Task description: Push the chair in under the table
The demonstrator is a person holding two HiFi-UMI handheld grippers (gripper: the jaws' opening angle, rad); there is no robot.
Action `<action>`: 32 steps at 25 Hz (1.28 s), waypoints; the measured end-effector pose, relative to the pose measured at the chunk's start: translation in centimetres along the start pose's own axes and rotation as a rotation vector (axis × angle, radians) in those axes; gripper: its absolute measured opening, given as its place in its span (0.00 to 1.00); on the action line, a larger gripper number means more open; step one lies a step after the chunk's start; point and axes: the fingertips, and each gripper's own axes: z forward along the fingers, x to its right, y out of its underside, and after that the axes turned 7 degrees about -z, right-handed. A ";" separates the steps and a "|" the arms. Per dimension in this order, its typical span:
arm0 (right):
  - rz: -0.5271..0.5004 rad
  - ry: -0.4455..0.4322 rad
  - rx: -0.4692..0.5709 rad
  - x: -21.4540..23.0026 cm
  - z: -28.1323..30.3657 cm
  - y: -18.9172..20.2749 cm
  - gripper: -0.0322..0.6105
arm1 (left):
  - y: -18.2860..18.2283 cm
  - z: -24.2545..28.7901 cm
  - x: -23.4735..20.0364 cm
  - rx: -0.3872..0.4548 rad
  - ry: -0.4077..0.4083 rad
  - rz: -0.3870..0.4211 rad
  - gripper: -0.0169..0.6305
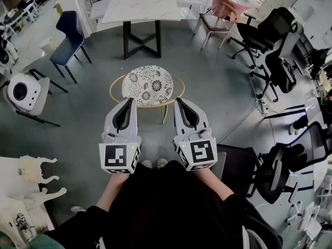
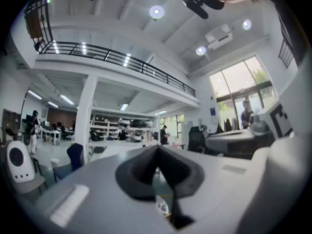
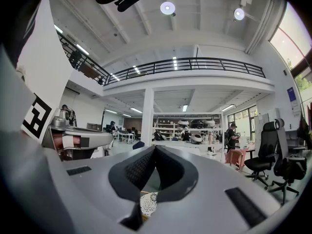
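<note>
Your left gripper (image 1: 128, 104) has its jaws pressed together with nothing between them. Just ahead of both pairs of tips, and centred between them, stands the round patterned chair (image 1: 148, 85). I cannot tell whether either tip touches it. The marble-topped table (image 1: 141, 6) lies well beyond the chair, with bare floor between them. Your right gripper (image 1: 180, 102) is likewise closed and empty. By my reading nothing is done yet, and the whole push remains.

light: bright, ceiling lamps (image 3: 167, 7) and window (image 2: 239, 87) | left gripper view soft | edges fisheye-warped, dark corners
</note>
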 end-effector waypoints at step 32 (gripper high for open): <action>-0.023 -0.097 -0.041 2.9 6.6 6.4 0.08 | 5.9 6.7 -3.5 -0.076 -0.064 -0.011 0.04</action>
